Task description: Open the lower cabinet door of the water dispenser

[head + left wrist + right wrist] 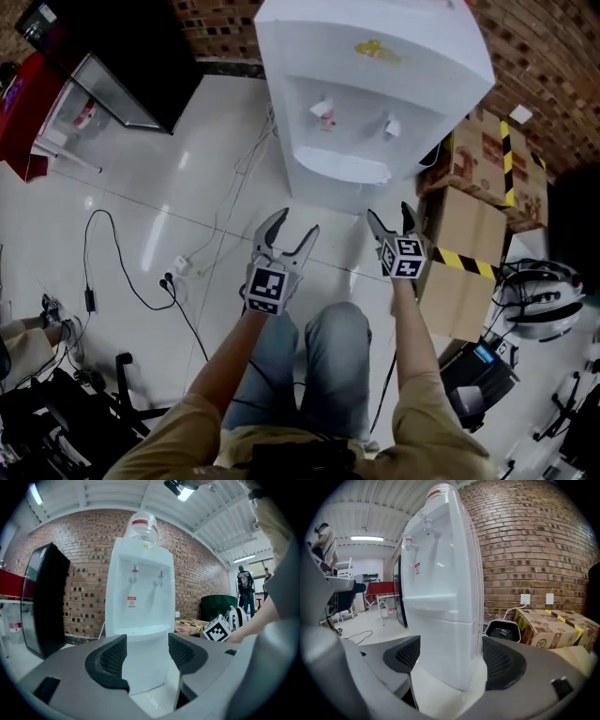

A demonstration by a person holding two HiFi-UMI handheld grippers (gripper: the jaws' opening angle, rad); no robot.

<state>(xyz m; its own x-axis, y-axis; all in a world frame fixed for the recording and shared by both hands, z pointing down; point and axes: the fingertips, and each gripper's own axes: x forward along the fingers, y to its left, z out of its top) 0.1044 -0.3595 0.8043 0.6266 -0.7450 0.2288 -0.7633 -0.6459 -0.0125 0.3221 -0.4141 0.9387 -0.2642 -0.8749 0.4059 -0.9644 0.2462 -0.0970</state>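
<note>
A white water dispenser [366, 84] stands against the brick wall, its two taps facing me. Its lower cabinet door [146, 660] is closed, and its front corner [440, 653] shows in the right gripper view. My left gripper [295, 225] is held low in front of the dispenser, open and empty, short of the door. My right gripper [388, 214] is beside it toward the dispenser's right side, also open with nothing between its jaws. In each gripper view the dispenser's base shows through the gap between the pads [108, 660] [506, 663], still some way ahead.
Cardboard boxes [478, 187] with yellow-black tape stand right of the dispenser, a black bin [502, 631] between them and it. A tall black cabinet [122, 56] is at the left. Cables and a power strip [178, 267] lie on the white floor. A helmet [539, 295] is at the right.
</note>
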